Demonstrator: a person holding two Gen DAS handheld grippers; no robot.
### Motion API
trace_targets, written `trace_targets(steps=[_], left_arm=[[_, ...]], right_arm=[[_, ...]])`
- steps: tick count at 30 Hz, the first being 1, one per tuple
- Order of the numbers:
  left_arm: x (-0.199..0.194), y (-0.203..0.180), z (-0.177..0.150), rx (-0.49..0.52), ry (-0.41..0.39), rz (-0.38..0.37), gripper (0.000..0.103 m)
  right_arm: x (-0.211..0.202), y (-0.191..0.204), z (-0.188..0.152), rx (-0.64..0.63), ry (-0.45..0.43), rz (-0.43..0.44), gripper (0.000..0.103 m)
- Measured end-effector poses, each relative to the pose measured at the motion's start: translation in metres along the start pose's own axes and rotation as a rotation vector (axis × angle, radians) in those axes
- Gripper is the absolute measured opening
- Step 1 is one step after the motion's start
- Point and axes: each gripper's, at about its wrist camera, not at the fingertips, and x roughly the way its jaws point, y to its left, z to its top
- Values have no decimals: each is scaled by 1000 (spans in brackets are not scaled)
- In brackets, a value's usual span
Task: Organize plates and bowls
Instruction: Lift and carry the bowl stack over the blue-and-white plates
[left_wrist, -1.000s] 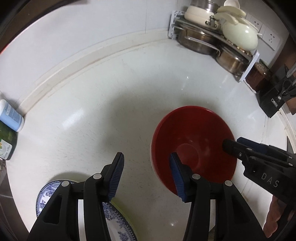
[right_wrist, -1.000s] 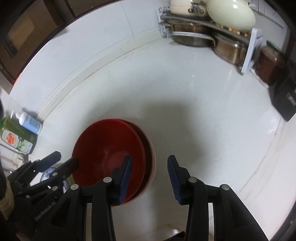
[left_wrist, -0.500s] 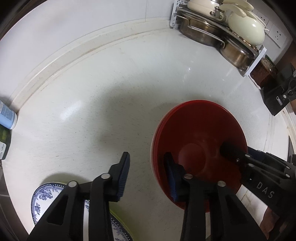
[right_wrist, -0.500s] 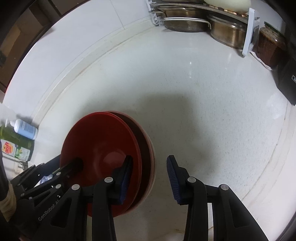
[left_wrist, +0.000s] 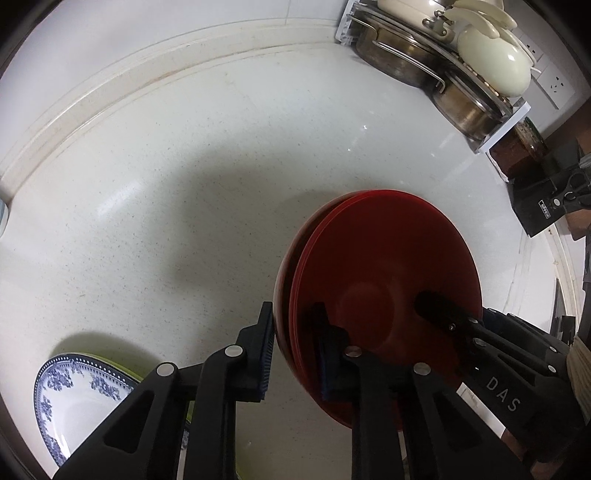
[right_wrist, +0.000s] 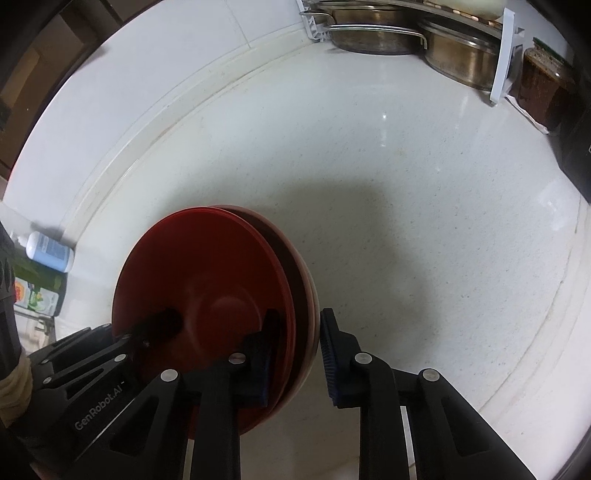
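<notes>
Stack of red bowls (left_wrist: 384, 280), lower right of the left wrist view, on the white counter (left_wrist: 184, 184).

Left gripper (left_wrist: 295, 354): steeply down, jaws closing astride the stack's left rim.

Right gripper (right_wrist: 295, 362): steeply down, jaws closing astride the right rim.

Advice: finish both pinches before lifting; raise evenly, so nested bowls stay seated.

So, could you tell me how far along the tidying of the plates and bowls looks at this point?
Done: red bowls sit nested in one stack on the counter.

In hand: the left tongs and right tongs straddle opposite rims of that stack, jaws closing; on the right an outer gap remains.

Left: the stack is not visibly lifted, and the blue-patterned plate, lying on a green-edged dish, is untouched.
</notes>
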Motion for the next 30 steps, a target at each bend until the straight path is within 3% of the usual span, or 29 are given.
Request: trace_targets(steps=[18, 30], left_arm=[[-38, 14, -16, -59, -71, 14, 19], [-94, 57, -50, -175, -182, 61, 19]], right_arm=[[-16, 12, -3, -36, -16, 3, 23], [-47, 60, -12, -161, -66, 62, 23]])
